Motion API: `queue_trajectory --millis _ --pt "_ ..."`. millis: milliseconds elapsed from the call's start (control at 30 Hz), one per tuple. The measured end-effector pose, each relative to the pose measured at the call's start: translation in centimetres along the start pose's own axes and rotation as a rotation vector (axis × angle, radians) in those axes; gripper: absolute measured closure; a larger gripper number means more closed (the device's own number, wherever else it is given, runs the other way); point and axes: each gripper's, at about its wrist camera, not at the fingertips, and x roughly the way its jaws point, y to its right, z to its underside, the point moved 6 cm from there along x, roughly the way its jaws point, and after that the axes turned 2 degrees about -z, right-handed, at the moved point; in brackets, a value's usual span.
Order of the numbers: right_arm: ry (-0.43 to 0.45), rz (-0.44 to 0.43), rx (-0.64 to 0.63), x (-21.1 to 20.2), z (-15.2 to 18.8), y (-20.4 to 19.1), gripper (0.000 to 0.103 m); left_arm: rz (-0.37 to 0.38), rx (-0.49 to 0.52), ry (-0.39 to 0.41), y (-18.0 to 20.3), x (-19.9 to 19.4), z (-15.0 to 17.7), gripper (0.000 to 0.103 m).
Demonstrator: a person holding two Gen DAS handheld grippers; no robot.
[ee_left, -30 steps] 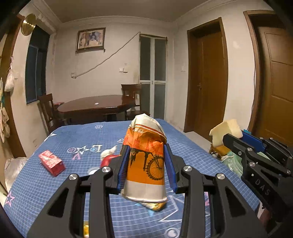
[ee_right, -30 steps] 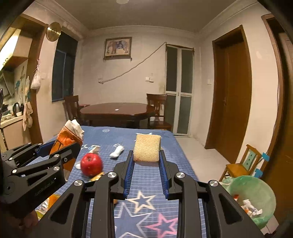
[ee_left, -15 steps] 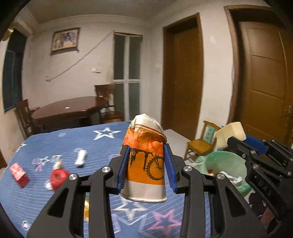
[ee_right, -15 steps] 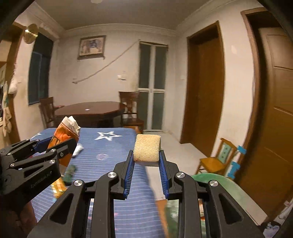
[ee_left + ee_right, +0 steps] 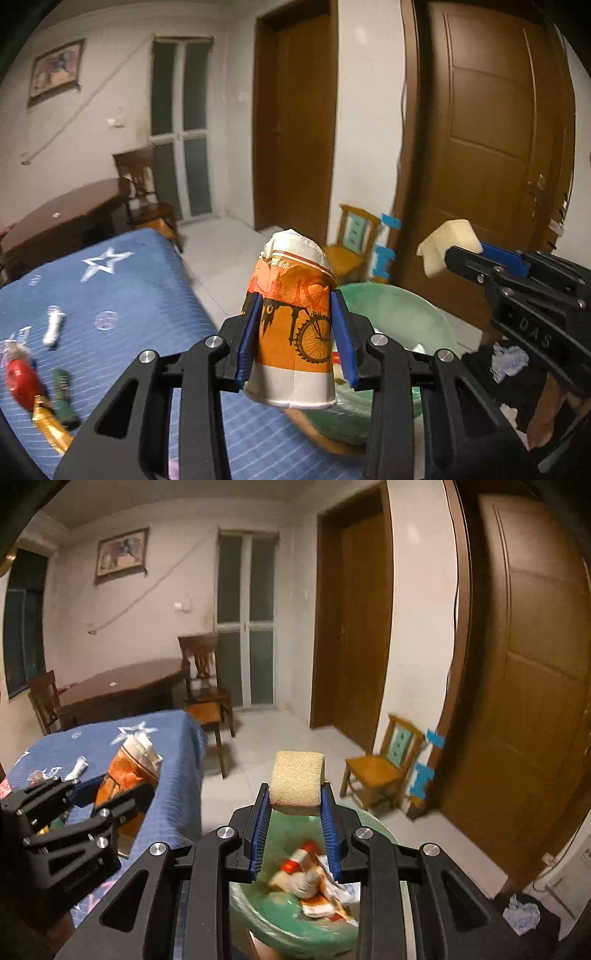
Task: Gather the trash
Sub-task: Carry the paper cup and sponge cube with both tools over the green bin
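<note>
The left gripper [image 5: 295,332] has its blue-padded fingers [image 5: 248,339] pinching a crumpled orange paper cup with a bicycle print [image 5: 293,328] by its middle, mouth end away from the camera and white base toward it, a hold across the waist that likely keeps the soft, dented wall from slipping out. The right gripper [image 5: 295,823] has its fingers [image 5: 258,830] pressed onto the sides of a tan rectangular sponge block [image 5: 297,779], gripped only at its lower part so most of the block stands clear above the tips and should drop free once they spread. Both loads are carried toward the round green plastic basin [image 5: 380,834], the landmark here: the sponge block hangs directly above the basin's near half, where red-and-white wrappers and crumpled paper [image 5: 314,882] already lie, while the cup, seen from the left wrist camera, sits in front of and a little left of the basin's rim [image 5: 436,321], apparently not yet over the hollow. Left of the basin, the blue star-patterned surface [image 5: 110,295] carries a red apple-like item [image 5: 20,380], a small white tube [image 5: 53,325] and a dark green wrapper [image 5: 64,395], so more collecting seems to remain. The basin looks wide, so releasing from this height should be forgiving, the right load first
</note>
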Motion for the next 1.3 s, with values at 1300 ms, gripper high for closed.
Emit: queue_trajectory --millis 1300 --pt "-0.527 -0.091 0.063 16.4 6.4 5.1 0.075 0.097 0.047 -0.384 6.0 14.1 2.9 0.067"
